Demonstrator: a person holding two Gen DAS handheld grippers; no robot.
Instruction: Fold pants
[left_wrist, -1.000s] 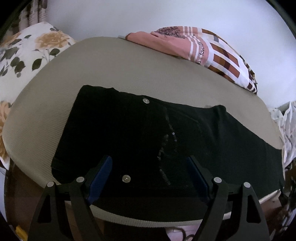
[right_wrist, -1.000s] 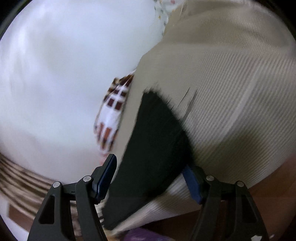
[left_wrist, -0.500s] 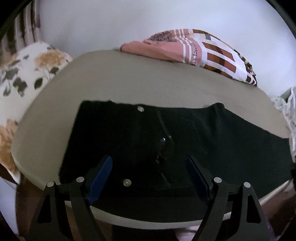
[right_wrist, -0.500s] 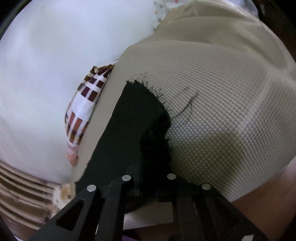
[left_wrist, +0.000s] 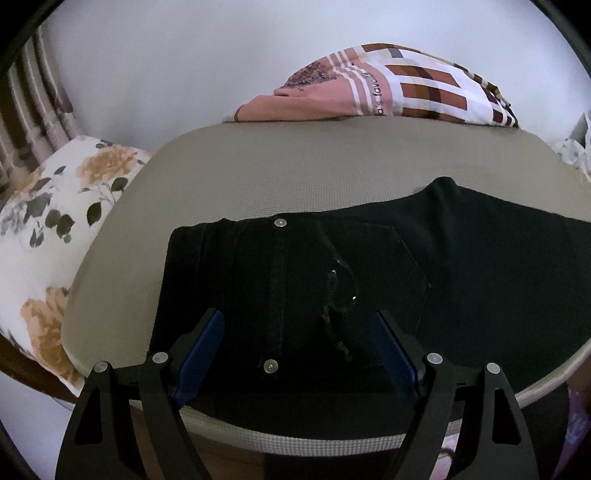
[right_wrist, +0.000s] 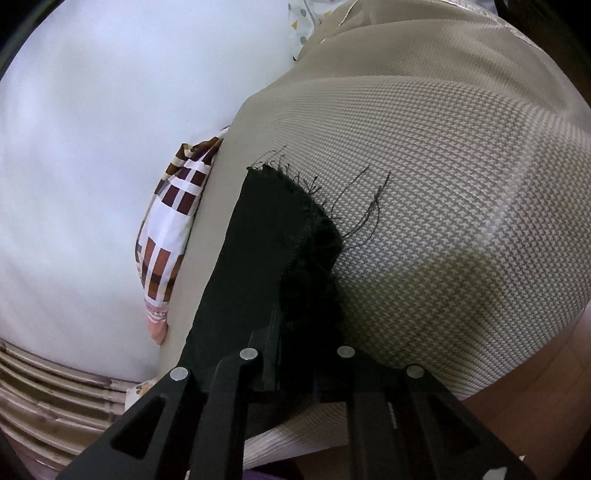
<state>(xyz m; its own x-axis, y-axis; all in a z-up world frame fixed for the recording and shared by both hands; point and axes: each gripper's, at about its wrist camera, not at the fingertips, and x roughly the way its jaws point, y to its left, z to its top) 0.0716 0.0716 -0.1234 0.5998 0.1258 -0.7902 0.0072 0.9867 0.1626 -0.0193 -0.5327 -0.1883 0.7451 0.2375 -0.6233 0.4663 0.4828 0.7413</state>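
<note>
Pinching the frayed hem (right_wrist: 314, 221) of the black pants (left_wrist: 369, 295) in my right gripper (right_wrist: 299, 373), left gripper (left_wrist: 295, 354) spread over the waistband, I judged lifting the leg across came next.

pants (left_wrist: 369, 266): matt black denim, frayed hem threads (right_wrist: 354, 199). pad (left_wrist: 295, 173): beige coarse woven mesh. Gripper fingers (left_wrist: 199, 350): matt black plastic, blue pads.

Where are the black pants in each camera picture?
Left wrist view: the black denim pants spread across the lower middle, waist end between the open left tongs.
Right wrist view: their frayed leg end sits centre, pinched in the shut right tongs.
Shared landmark: the brown, pink and white checked cloth beyond the beige mat.
</note>
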